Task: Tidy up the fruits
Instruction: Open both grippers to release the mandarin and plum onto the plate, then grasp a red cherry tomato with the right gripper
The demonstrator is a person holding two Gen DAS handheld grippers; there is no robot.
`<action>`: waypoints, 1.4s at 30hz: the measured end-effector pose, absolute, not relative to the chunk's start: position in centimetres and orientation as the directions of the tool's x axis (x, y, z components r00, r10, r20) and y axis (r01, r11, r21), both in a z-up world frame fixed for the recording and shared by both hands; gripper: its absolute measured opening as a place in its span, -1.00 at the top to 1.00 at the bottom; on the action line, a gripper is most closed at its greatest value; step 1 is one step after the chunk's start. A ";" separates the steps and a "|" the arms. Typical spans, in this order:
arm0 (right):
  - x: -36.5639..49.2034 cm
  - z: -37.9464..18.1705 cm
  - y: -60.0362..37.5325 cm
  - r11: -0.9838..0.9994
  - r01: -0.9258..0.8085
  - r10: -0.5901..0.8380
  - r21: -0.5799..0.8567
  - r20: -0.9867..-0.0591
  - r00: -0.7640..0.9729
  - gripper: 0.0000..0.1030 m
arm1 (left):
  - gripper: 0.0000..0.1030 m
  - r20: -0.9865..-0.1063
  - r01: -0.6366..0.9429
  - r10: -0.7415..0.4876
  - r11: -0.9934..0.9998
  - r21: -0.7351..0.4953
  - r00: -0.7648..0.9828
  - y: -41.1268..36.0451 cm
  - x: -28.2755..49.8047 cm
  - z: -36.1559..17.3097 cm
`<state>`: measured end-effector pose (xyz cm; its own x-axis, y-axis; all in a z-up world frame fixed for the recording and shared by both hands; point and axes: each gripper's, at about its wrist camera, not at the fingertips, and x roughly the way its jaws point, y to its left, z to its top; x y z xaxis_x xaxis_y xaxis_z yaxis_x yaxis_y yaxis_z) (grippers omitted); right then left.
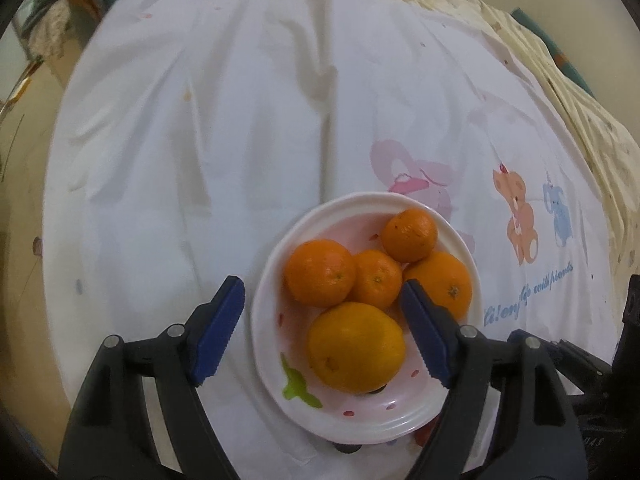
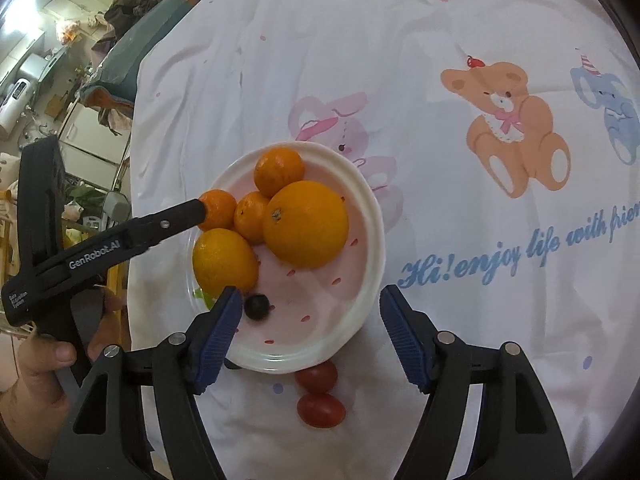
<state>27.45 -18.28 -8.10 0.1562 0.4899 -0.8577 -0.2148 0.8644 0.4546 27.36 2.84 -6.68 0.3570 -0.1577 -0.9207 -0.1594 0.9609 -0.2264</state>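
Five oranges (image 1: 356, 346) are sitting in the bowl (image 1: 264, 280) on the cloth-covered table (image 1: 200, 140). The left gripper (image 1: 324, 320) is hanging above them, jaws apart and holding nothing. The right gripper (image 2: 310, 320) is likewise gaping empty. Only the right view is showing a dark berry (image 2: 257, 306) in the bowl and two tomatoes (image 2: 320, 410) beside it; the left view is hiding most of these.

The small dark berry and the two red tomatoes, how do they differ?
The small dark berry lies inside the white bowl; the two red tomatoes lie outside it on the cloth. The berry is near black, round and smaller; the tomatoes are red, larger and more oval. Neither is gripped.
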 end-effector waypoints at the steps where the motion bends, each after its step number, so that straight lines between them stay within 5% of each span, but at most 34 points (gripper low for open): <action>1: 27.4 -8.0 -18.4 0.864 -0.215 0.491 0.455 -0.856 0.160 -0.44 | -0.50 -0.918 -0.162 -0.150 0.961 -0.222 0.367 3.0 27.1 -6.5; 11: 26.1 -4.7 -19.9 0.860 -0.212 0.508 0.464 -0.817 0.272 -0.45 | -0.50 -0.890 -0.143 -0.048 0.982 -0.125 0.454 3.5 23.5 -3.7; 19: 23.8 -2.0 -20.2 0.864 -0.236 0.502 0.444 -0.787 0.358 -0.55 | -0.50 -0.863 -0.165 -0.069 0.971 -0.174 0.500 4.2 19.5 -1.8; 24: 22.4 -1.5 -21.0 0.926 -0.183 0.377 0.329 -0.820 0.432 -0.55 | -0.50 -0.870 -0.160 -0.075 0.972 -0.173 0.487 4.2 17.2 -1.7; 42: 17.4 -1.3 -22.6 0.907 -0.165 0.420 0.388 -0.804 0.420 -0.55 | -0.50 -0.857 -0.142 -0.020 0.984 -0.108 0.515 3.1 10.7 -1.2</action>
